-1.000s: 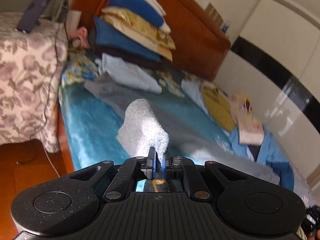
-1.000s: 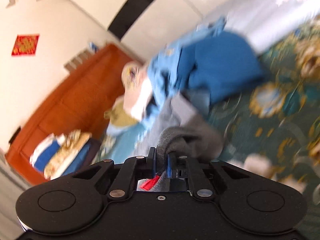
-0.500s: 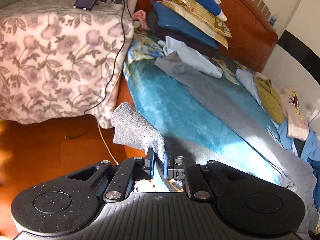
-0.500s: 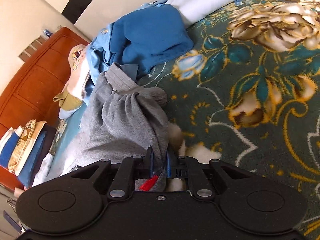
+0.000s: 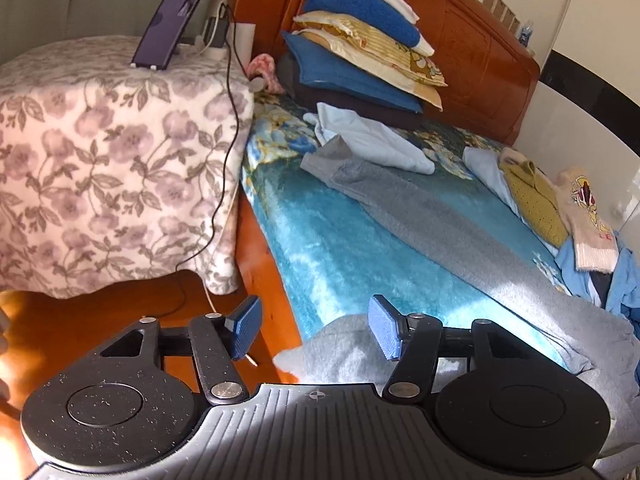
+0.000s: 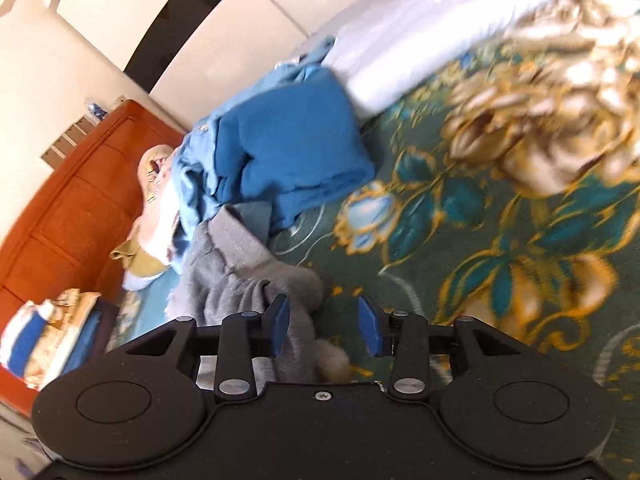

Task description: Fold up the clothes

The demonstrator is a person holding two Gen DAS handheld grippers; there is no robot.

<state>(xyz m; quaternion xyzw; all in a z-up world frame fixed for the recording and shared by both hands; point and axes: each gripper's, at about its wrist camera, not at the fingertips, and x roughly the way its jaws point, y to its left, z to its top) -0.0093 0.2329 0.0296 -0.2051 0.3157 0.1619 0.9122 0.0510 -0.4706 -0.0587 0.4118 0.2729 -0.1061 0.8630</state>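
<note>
Sunlit bed point(image 5: 340, 248) with its teal plush blanket fills both views, clothes heaped along the far side. Across it we have the grey trousers point(image 5: 432, 224) laid out long, one end bunched at the near edge. We judge a spread or a fold is in hand; next we need a fresh hold on that bunched end. Our left gripper point(image 5: 316, 330) stands wide and empty; our right gripper point(image 6: 323, 326) is wide too, grey cloth loose between its fingers.

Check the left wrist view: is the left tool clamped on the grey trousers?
No, the left tool stands open, its blue pads wide apart above the grey trousers on the bed.
</note>
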